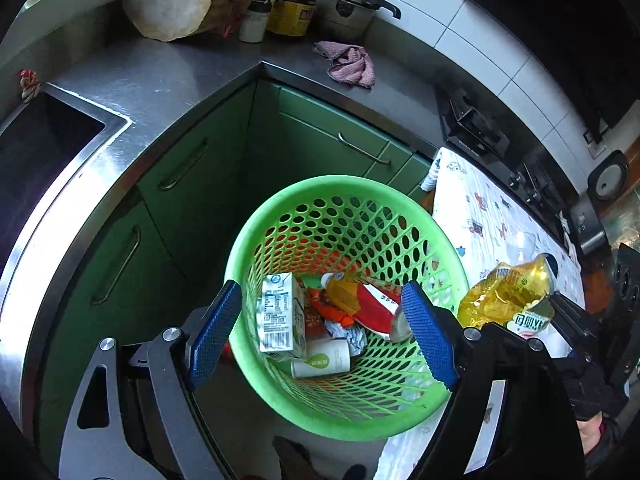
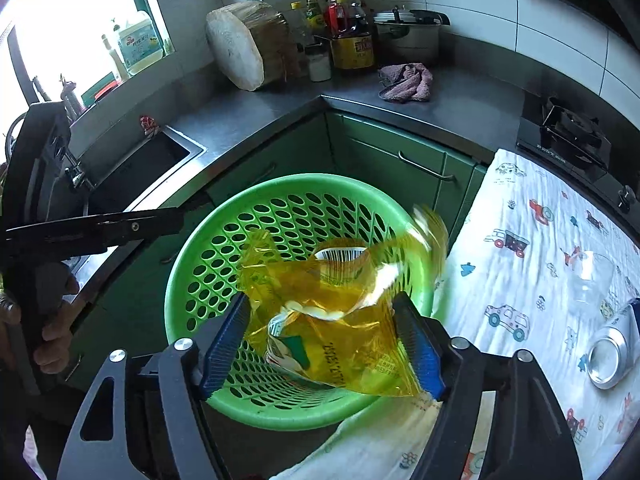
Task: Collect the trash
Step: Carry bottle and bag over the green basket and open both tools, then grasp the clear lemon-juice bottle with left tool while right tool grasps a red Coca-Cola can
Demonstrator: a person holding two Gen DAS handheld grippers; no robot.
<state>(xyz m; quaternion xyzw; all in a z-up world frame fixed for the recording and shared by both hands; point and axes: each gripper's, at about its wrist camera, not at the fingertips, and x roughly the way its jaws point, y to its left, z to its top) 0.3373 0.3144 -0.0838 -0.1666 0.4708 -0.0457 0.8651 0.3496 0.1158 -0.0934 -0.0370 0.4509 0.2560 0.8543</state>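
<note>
A green perforated trash basket stands on the floor by the cabinets; it also shows in the right wrist view. Inside lie a milk carton, a paper cup, a small bottle and red wrappers. My left gripper is open and empty right above the basket. My right gripper is shut on a crumpled yellow plastic bottle and holds it over the basket's right rim; the bottle shows in the left wrist view too.
A table with a printed cloth stands right of the basket, with a metal can and a clear cup on it. Steel counter, sink, stove, pink rag and green cabinets surround the basket.
</note>
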